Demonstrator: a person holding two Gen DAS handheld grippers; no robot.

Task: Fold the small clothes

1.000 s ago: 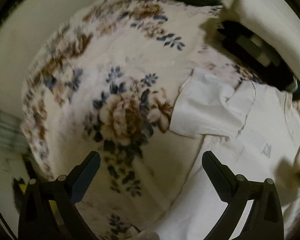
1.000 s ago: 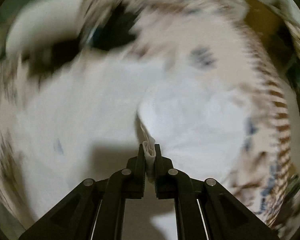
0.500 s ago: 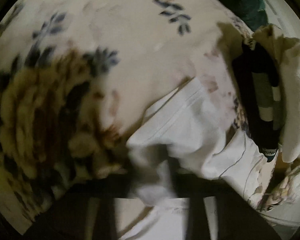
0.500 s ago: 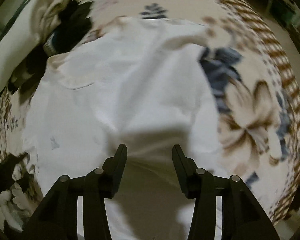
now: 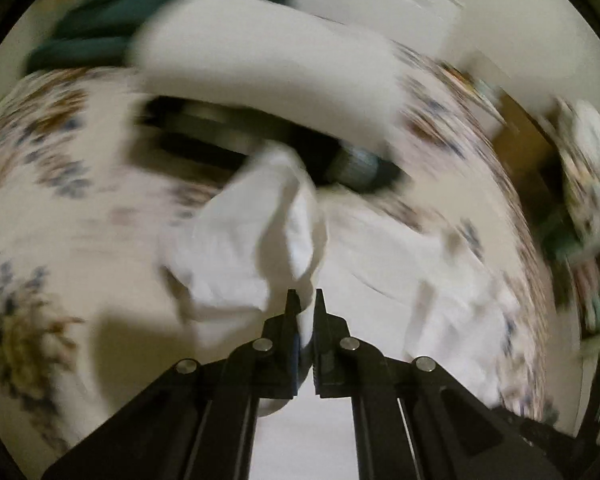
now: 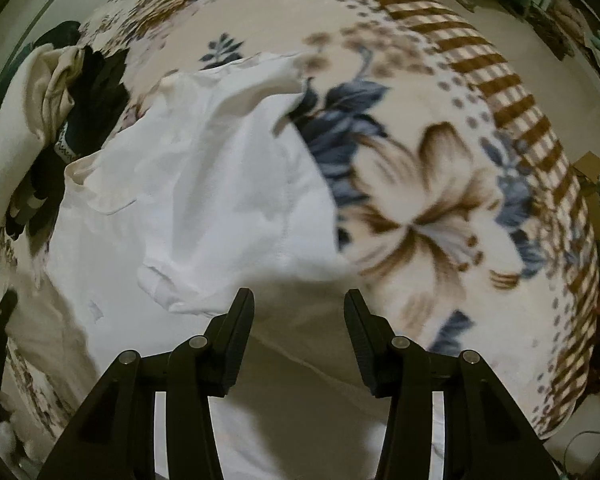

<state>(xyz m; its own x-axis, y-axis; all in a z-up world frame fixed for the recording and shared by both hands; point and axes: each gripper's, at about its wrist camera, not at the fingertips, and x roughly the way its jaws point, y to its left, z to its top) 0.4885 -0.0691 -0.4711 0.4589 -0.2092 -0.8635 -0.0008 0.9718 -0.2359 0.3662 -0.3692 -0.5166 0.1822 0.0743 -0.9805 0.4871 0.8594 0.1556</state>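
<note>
A small white shirt (image 6: pixel 204 184) lies on a floral blanket (image 6: pixel 440 200). Its right side is folded in over the body. My left gripper (image 5: pixel 305 300) is shut on a fold of the white shirt (image 5: pixel 260 240) and holds the sleeve lifted above the blanket (image 5: pixel 80 208). That view is blurred by motion. My right gripper (image 6: pixel 299 300) is open and empty, hovering just above the near part of the shirt.
A pile of clothes lies at the far edge: a cream garment (image 5: pixel 268 56), a black striped one (image 5: pixel 240 136) and a dark green one (image 5: pixel 132 16). The same pile shows at the left in the right wrist view (image 6: pixel 40 112). The floor and shelves (image 6: pixel 560 8) are beyond the bed.
My left gripper went from open to shut on the shirt's left sleeve and lifted it. My right gripper let go of its fold, opened and drew back slightly.
</note>
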